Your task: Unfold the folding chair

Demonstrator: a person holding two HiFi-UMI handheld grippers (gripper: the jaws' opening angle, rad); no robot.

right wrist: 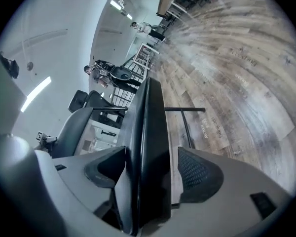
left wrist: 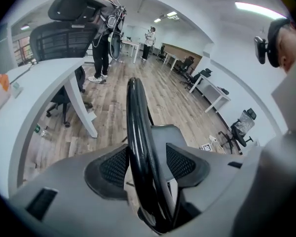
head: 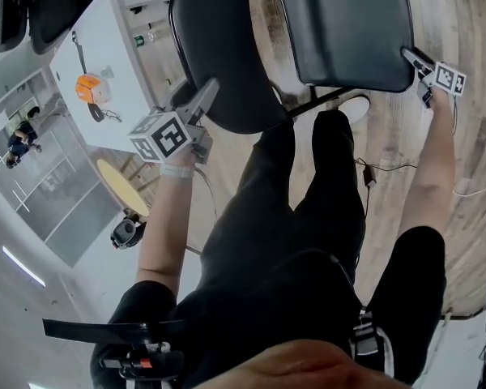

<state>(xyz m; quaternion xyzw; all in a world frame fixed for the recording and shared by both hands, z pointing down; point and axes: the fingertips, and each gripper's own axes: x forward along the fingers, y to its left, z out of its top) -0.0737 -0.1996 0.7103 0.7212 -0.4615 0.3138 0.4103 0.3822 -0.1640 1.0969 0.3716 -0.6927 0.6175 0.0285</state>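
The folding chair stands in front of me on the wood floor, with its black backrest point(head: 219, 47) at the left and its padded black seat point(head: 348, 27) at the right. My left gripper point(head: 198, 96) straddles the backrest's lower left rim. In the left gripper view the glossy black rim point(left wrist: 138, 147) runs between the jaws, with a gap to the right pad point(left wrist: 182, 163), so this gripper is open. My right gripper point(head: 413, 59) is at the seat's right edge. In the right gripper view the seat edge point(right wrist: 150, 147) lies between open jaws, clear of the right pad point(right wrist: 200, 174).
A white desk point(head: 105, 63) with an orange object point(head: 87, 87) stands to the left, and a round yellow table point(head: 121, 181) below it. A cable point(head: 381, 168) lies on the floor. My black-trousered legs point(head: 308, 217) are right behind the chair. People point(left wrist: 106, 33) stand farther off beside an office chair point(left wrist: 64, 38).
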